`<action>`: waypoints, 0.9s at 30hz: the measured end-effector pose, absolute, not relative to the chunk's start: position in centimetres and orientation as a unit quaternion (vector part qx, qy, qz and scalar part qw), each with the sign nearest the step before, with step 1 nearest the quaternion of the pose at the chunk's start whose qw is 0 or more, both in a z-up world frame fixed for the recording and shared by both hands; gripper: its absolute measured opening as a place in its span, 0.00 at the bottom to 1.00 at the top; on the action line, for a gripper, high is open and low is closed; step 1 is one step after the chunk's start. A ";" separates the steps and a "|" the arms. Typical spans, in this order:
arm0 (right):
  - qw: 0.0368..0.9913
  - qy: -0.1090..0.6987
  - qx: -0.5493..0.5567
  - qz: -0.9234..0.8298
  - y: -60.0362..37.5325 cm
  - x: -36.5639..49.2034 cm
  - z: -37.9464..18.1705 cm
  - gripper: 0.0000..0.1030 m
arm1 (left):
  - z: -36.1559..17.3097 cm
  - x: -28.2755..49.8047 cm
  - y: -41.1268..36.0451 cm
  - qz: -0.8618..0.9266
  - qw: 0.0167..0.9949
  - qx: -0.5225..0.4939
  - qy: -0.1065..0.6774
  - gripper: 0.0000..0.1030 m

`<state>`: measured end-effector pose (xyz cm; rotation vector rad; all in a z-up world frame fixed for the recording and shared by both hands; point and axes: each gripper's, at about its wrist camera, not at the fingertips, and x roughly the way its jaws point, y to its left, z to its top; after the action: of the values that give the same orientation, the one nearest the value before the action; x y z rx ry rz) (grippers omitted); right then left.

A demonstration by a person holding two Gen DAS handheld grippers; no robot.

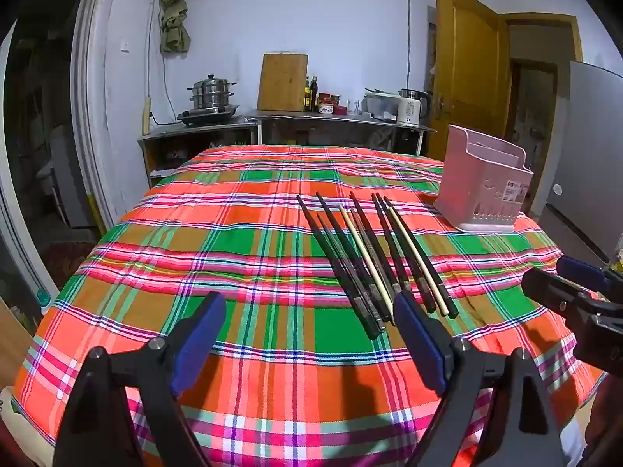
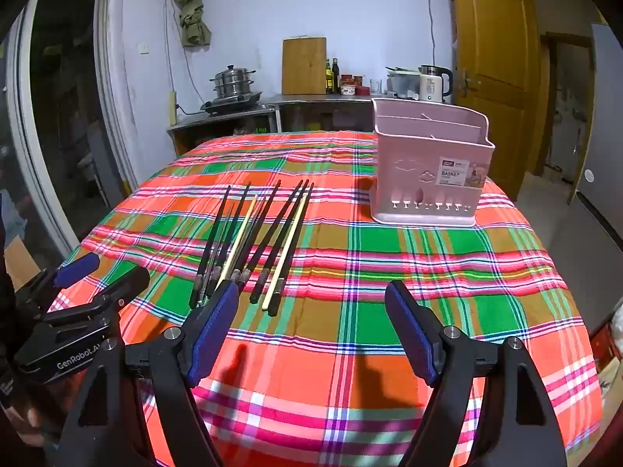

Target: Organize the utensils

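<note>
In the left wrist view, the left claw (image 1: pixel 307 334) stood wide open and empty above the bench (image 1: pixel 233 233); the chopsticks (image 1: pixel 373 260) lay loose just ahead. In the right wrist view, the right claw (image 2: pixel 311 327) was equally open and empty, the pink basket (image 2: pixel 428 171) beyond. The sticks looked light, stiff and slippery; gripping near mid-length seemed safest.

tablecloth (image 1: pixel 241 241): red, green, orange plaid under the jaws | chopsticks (image 1: pixel 373 257): mostly black, two cream, ahead of the jaws | basket (image 2: pixel 428 171): pink, beyond | pads (image 1: pixel 196 344): blue
</note>
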<state>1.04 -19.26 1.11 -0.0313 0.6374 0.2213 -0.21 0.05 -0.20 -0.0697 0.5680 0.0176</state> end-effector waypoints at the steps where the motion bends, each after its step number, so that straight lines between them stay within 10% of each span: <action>1: 0.944 0.311 -0.015 0.109 -19.3 1.0 1.1 0.75 | -0.2 -0.2 0.1 0.009 0.959 -0.035 0.280 0.87; 27: 0.944 0.311 -0.016 0.109 -19.1 1.0 1.1 0.75 | -0.3 -0.2 -0.1 0.009 0.959 -0.030 0.281 0.87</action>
<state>0.96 -19.07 1.08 -0.0331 0.6335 0.2216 -0.21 -0.10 -0.27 -0.0605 0.5691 0.0173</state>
